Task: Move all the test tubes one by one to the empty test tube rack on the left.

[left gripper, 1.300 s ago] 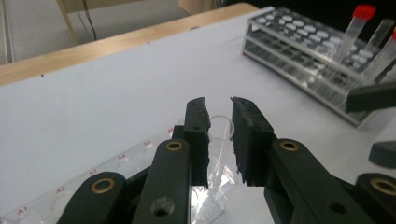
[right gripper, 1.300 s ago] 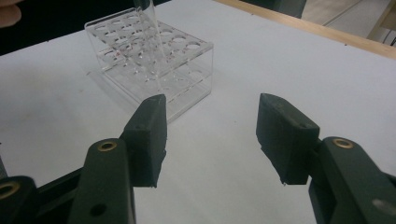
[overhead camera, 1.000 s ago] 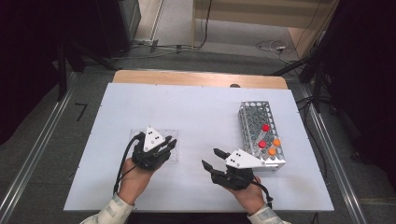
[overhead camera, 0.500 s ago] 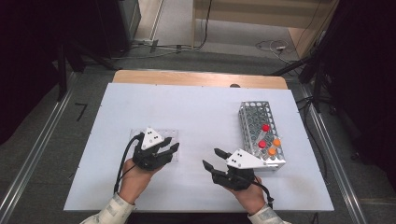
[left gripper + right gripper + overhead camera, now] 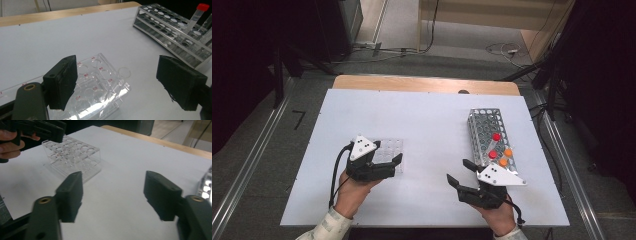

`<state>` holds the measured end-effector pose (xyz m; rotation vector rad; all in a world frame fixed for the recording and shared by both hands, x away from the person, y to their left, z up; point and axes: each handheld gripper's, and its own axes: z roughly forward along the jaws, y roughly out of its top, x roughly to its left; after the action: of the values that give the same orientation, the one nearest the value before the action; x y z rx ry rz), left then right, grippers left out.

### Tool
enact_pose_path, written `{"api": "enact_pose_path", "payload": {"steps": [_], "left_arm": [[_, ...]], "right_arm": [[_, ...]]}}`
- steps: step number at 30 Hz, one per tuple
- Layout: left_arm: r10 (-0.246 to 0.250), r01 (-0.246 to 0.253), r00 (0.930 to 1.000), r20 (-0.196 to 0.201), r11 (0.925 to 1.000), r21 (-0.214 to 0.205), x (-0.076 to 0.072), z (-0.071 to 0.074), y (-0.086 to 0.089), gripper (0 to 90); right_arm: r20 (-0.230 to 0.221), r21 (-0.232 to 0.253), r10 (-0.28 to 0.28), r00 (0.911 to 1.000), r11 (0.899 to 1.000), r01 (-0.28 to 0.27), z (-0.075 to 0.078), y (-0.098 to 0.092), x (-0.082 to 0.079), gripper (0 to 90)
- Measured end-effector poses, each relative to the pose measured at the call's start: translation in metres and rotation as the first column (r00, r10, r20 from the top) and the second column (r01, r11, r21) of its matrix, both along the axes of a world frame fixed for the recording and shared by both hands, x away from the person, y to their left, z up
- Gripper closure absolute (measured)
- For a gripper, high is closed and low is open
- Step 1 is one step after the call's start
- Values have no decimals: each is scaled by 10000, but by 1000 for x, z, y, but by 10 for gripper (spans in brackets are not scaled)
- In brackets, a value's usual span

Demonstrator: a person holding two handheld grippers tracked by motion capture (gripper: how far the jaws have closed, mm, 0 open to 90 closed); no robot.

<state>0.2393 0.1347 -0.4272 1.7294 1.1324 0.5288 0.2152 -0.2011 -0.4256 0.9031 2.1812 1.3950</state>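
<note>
A clear acrylic rack (image 5: 390, 149) with round holes lies on the white table (image 5: 427, 120) at the left. My left gripper (image 5: 394, 166) is at its near edge. Its jaws have just been opening and now stand open; in the left gripper view the clear rack (image 5: 97, 82) lies low between them, and the pads of the left gripper (image 5: 120, 80) are off it. My right gripper (image 5: 457, 171) hovers over bare table right of centre. Its jaws have also just been opening, and the right gripper (image 5: 115, 195) has nothing between them. The clear rack (image 5: 75, 155) sits beyond it.
A metal tube rack (image 5: 486, 131) stands at the right, holding red-capped tubes (image 5: 496, 137) and orange-capped tubes (image 5: 508, 152); it is just beside my right hand. The metal tube rack (image 5: 170, 32) holds a red-capped tube (image 5: 197, 15). A wooden strip (image 5: 427, 84) borders the table's far edge.
The left gripper's jaws have opened from shut while the hand stayed put. The right gripper has shifted a little to the right and its jaws stand wider.
</note>
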Motion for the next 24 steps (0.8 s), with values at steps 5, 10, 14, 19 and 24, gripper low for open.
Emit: {"api": "enact_pose_path", "payload": {"steps": [5, 10, 14, 19, 24], "left_arm": [[261, -261, 9996, 91, 9997, -37, 0, 1, 5, 176], [721, -721, 9974, 46, 9974, -81, 2, 0, 13, 154], [949, -949, 9955, 56, 9954, -100, 3, 0, 18, 154], [1194, -1193, 9928, 121, 9928, -135, 4, 0, 22, 155], [1245, -1242, 9921, 181, 9921, -157, 3, 1, 23, 156]], "right_arm": [[90, 107, -434, 9990, 9990, 433, 4, -18, -4, 233], [229, 146, -817, 9964, 9966, 814, 7, -35, -8, 225], [298, 210, -1193, 9924, 9927, 1187, 10, -49, -11, 217], [254, 408, -1641, 9861, 9858, 1630, 11, -67, -12, 218], [225, 364, -2092, 9776, 9774, 2083, 10, -81, -9, 218]]}}
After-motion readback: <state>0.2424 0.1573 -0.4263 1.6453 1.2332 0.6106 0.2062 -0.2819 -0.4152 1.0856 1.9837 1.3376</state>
